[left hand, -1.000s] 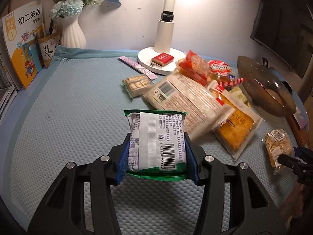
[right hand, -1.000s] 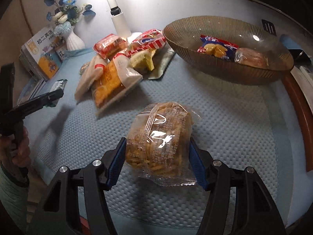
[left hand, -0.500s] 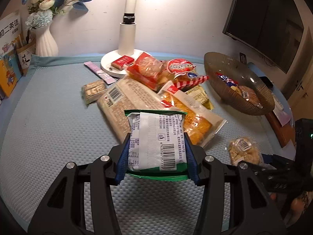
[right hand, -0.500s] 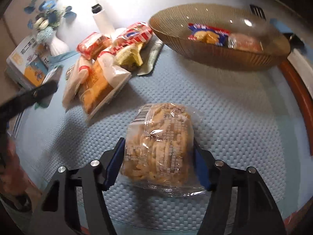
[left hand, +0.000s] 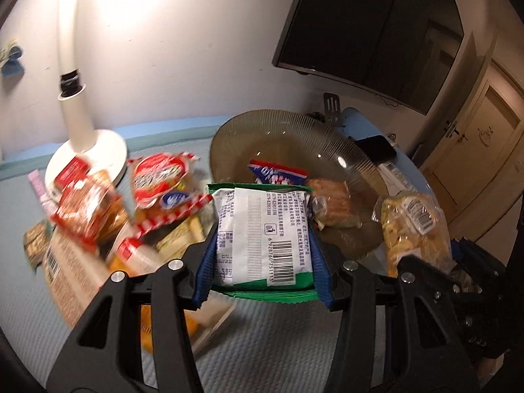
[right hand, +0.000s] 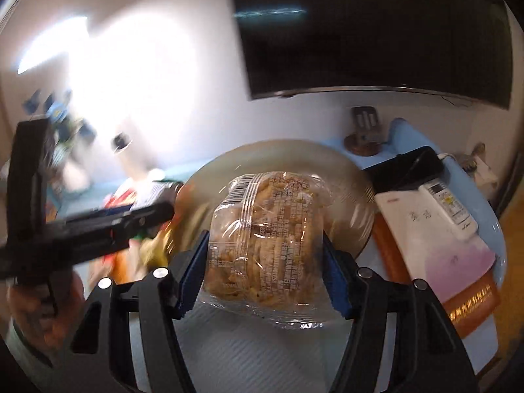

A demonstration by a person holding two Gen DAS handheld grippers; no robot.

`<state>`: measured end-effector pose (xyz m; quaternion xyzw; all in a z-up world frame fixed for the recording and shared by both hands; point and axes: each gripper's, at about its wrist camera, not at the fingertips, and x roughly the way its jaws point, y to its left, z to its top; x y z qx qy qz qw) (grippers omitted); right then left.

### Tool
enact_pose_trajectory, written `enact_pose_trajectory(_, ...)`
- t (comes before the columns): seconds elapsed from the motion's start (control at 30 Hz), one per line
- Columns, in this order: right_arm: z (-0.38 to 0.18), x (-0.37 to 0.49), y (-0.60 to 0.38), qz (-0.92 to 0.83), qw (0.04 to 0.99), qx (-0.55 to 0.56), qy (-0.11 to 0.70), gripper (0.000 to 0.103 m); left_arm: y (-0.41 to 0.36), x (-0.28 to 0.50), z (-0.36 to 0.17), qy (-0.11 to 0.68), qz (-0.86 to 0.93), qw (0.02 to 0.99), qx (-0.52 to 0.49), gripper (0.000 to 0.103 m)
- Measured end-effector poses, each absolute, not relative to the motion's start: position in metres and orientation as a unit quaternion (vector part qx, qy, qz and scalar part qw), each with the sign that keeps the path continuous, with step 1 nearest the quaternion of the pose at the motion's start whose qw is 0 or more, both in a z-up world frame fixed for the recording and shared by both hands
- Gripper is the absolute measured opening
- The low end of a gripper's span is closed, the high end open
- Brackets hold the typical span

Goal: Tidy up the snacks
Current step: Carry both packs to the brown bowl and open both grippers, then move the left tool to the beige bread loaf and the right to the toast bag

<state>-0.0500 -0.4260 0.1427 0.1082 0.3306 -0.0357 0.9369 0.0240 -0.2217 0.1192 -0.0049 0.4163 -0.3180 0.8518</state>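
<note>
My left gripper (left hand: 262, 255) is shut on a green-and-white snack packet (left hand: 262, 235), held in the air just in front of the ribbed brown glass bowl (left hand: 294, 131). A blue packet (left hand: 278, 172) and a clear-wrapped pastry (left hand: 330, 203) lie in the bowl. My right gripper (right hand: 265, 271) is shut on a clear bag of golden crackers (right hand: 265, 239), also raised before the bowl (right hand: 288, 154). That bag (left hand: 416, 229) shows at the right of the left wrist view. A pile of loose snacks (left hand: 114, 203) lies left of the bowl.
A white lamp base (left hand: 88, 154) stands at the back left on the blue mat (left hand: 278, 337). Right of the bowl are a black phone (right hand: 406, 170), a white remote (right hand: 448, 206) and papers (right hand: 422, 239). A dark screen (right hand: 376, 29) hangs on the wall.
Both grippers have lifted and swung right toward the bowl, carrying their packets. The bowl now looms large directly behind each packet, and the vase and books have left the left wrist view.
</note>
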Motion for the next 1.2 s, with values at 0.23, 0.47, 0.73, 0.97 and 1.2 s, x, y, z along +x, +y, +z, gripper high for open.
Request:
enact_pose_trajectory(0.23, 0.144, 0.005, -0.468, -0.054, 0.933, 0.115, 0.335, 0.074, -0.276, 0.069, 0.141, 0.366, -0.31, 0.877, 0.0, 0.089)
enact_pose_trajectory(0.47, 0.132, -0.03, -0.429, 0.041, 0.937, 0.116, 0.327, 0.084, -0.21, 0.041, 0.151, 0.36, -0.28, 0.89, -0.007, 0.089)
enact_pose_trajectory(0.73, 0.103, -0.069, -0.283, 0.164, 0.936, -0.006, 0.312, 0.098, -0.058, -0.001, 0.142, 0.381, -0.094, 0.92, -0.006, 0.097)
enact_pose_trajectory(0.97, 0.05, -0.07, -0.241, 0.156, 0.936, -0.046, 0.313, 0.098, 0.047, 0.003, 0.038, 0.454, 0.016, 0.885, -0.104, 0.096)
enact_pose_trajectory(1.2, 0.043, -0.07, -0.231, 0.121, 0.936, -0.081, 0.319, 0.098, 0.063, 0.007, 0.015, 0.454, 0.071, 0.885, -0.075, 0.099)
